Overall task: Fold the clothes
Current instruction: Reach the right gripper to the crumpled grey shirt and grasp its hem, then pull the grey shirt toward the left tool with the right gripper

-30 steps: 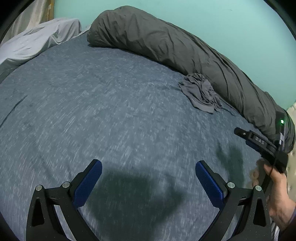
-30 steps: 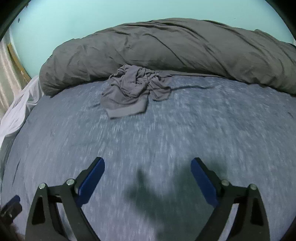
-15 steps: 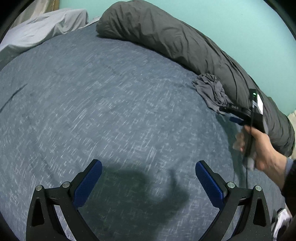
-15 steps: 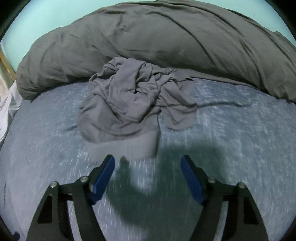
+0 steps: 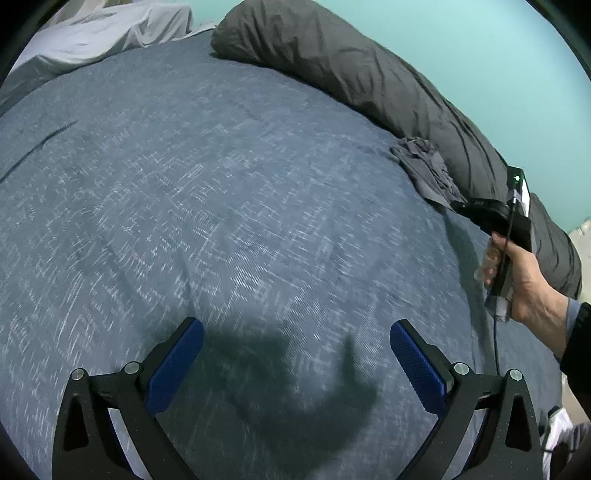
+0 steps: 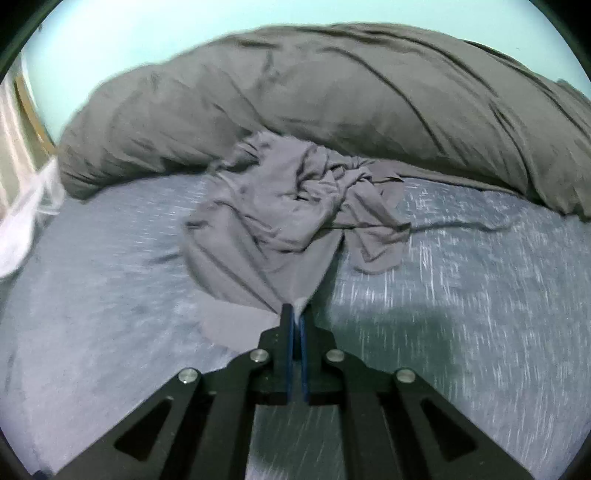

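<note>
Jaws of your right gripper point(image 6: 296, 314) were clenched on the near edge of the grey garment point(image 6: 280, 210), the blue pads pressed together with a pinch of cloth caught at their tips and the fabric drawn taut from the heap down to them. That garment lay crumpled on the blue bedspread point(image 6: 461, 295), its far side touching the long dark grey duvet roll point(image 6: 332, 92) that ran along the pale teal wall point(image 6: 110, 33); one loose flap spread toward 3 o'clock of the heap. At 9 o'clock in your right wrist view a pale sheet point(image 6: 26, 206) showed at the edge, too blurred to tell more. Your left gripper point(image 5: 296, 354) hung released above the bedspread, its jaws spread wide with nothing between the blue pads point(image 5: 175, 369), only bare cover and their own shadow beneath. From that left wrist view the garment sat far off at 2 o'clock, just beside the duvet roll, and your right hand point(image 5: 524, 280) was at 3 o'clock, wrapped around the black handle of the right gripper, which reached toward the cloth. A light grey sheet point(image 5: 99, 40) lay bunched at 11 o'clock beyond the bedspread's far corner.
</note>
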### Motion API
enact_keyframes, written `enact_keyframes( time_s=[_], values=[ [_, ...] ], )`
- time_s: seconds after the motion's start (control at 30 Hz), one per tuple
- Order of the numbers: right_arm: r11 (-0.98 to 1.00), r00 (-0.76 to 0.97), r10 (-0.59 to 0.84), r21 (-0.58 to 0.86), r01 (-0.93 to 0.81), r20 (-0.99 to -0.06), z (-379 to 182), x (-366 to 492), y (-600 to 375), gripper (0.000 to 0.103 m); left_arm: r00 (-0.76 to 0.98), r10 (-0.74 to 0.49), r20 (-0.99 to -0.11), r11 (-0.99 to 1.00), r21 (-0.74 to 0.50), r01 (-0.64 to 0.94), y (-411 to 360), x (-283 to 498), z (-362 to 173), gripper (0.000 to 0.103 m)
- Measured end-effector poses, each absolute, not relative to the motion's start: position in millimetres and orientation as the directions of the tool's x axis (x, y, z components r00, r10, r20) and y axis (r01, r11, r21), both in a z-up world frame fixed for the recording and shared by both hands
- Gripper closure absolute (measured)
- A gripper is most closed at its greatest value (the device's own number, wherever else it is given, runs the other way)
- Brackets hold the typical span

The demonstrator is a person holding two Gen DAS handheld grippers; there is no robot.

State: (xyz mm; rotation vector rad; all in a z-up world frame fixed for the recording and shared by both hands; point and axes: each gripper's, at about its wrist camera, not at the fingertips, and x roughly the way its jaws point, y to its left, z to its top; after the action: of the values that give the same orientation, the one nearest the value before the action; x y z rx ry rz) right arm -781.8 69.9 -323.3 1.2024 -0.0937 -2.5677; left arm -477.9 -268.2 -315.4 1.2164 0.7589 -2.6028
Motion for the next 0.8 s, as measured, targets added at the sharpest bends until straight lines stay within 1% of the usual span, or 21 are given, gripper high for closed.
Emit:
enact_keyframes(
  time_s=[0.1,0.23,0.37,0.53,0.67,0.8],
  values=[
    [-0.937,-0.607,-0.331,0.178,0.299,-0.722,-306,-747,77,0.100,-0.669,0.057,-0.741,-0.861,-0.376,0.342,-258,-461,-303,0.000],
    [-0.910,-0.601,-0.401,0.227,0.347,-0.691,-283,-688,86,0.100,-0.692,0.061,-0.719,-0.857,-0.393,0.333,-245,-432,-289,0.000],
    [-0.883,-0.579,-0.461,0.282,0.376,-0.672,-273,-620,100,0.100,-0.710,0.068,-0.701,-0.855,-0.407,0.321,-225,-397,-282,0.000],
    [-0.851,-0.551,-0.523,0.366,0.377,-0.650,-272,-524,125,0.100,-0.725,0.085,-0.683,-0.853,-0.426,0.302,-200,-347,-282,0.000],
    [-0.828,-0.547,-0.559,0.387,0.406,-0.623,-270,-445,143,0.100,-0.735,0.091,-0.672,-0.853,-0.433,0.290,-185,-314,-285,0.000],
    [-0.815,-0.535,-0.577,0.401,0.418,-0.617,-274,-385,159,0.100,-0.746,0.098,-0.659,-0.848,-0.447,0.283,-173,-283,-292,0.000]
  ],
)
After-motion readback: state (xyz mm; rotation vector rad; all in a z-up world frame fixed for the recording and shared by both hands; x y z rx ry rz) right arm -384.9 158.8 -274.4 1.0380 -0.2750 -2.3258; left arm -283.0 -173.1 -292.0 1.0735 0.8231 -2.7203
